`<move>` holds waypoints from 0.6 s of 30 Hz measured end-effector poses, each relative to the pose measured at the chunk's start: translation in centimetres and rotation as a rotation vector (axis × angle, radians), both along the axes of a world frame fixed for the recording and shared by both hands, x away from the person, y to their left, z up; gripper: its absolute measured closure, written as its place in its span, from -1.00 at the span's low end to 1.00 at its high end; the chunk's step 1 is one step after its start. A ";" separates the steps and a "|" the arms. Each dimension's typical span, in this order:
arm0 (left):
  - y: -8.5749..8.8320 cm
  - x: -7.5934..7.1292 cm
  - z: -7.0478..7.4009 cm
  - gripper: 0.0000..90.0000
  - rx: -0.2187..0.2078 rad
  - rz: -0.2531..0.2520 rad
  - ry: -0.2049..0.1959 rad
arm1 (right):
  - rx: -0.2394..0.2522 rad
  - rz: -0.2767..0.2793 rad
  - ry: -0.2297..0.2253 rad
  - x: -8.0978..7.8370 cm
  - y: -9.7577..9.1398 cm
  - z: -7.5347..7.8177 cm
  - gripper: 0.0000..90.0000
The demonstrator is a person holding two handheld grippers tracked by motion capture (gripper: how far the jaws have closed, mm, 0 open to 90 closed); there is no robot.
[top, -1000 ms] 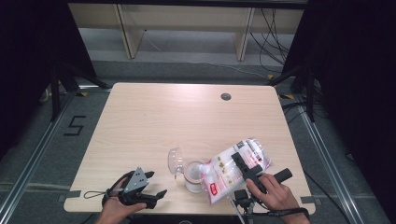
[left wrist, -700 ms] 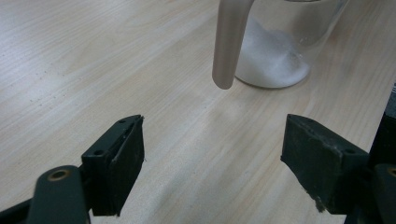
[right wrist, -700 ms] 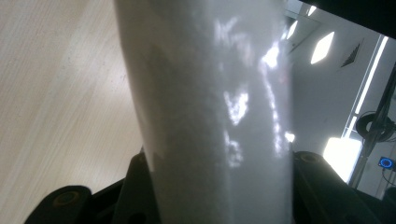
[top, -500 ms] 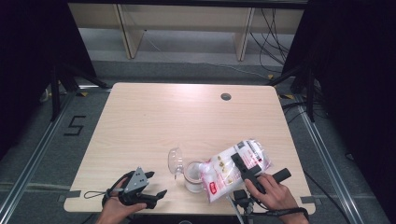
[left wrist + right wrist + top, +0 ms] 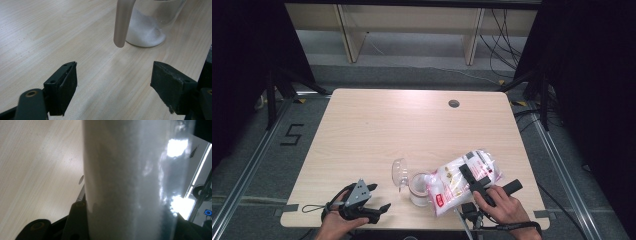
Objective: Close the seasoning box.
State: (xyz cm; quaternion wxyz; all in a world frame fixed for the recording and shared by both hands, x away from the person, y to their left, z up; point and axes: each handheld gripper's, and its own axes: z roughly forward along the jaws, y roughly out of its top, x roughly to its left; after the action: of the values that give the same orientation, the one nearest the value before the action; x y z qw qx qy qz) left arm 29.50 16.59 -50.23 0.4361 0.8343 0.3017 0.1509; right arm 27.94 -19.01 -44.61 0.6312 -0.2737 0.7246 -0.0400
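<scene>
A clear bag of white powder [image 5: 451,186] with a pink label lies tilted, its lower end at the rim of a glass jug [image 5: 417,192] near the table's front edge. My right gripper [image 5: 468,176] is shut on the bag, one black jaw lying across its top. In the right gripper view the bag [image 5: 130,182] stands between the fingers [image 5: 77,220]. The jug [image 5: 147,30] holds a heap of white powder, and its handle [image 5: 122,22] faces my left gripper [image 5: 113,82]. That gripper [image 5: 379,196] rests open at the front left, with nothing between its jaws.
The pale wooden table [image 5: 412,130] has a round cable hole [image 5: 454,103] at the back right. Metal rails run along the floor on both sides, and a shelf frame stands behind the table.
</scene>
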 end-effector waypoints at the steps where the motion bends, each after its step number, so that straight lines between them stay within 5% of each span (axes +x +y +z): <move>1: 0.0 0.0 0.0 -0.54 -0.002 0.000 -0.001 | 0.009 0.000 0.003 0.0 0.1 -0.1 0.42; 4: -0.1 -0.1 -0.1 -0.54 -0.018 0.009 -0.003 | -0.017 0.018 -0.008 0.3 0.1 0.0 0.42; 12: -0.1 -0.1 -0.1 -0.54 -0.013 0.007 -0.005 | 0.023 -0.025 0.011 0.3 0.0 -0.5 0.42; 17: -0.1 -0.1 -0.1 -0.54 -0.018 0.008 -0.004 | -0.021 0.013 -0.011 0.4 0.1 -0.2 0.43; 18: 0.0 0.0 0.0 -0.54 -0.007 0.006 -0.006 | 0.001 -0.005 -0.008 0.2 0.0 -0.3 0.43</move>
State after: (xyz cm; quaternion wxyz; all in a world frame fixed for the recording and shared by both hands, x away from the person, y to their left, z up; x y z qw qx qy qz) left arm 29.46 16.56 -50.27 0.4395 0.8314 0.3032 0.1536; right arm 28.19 -19.03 -44.91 0.6342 -0.2715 0.7227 -0.0421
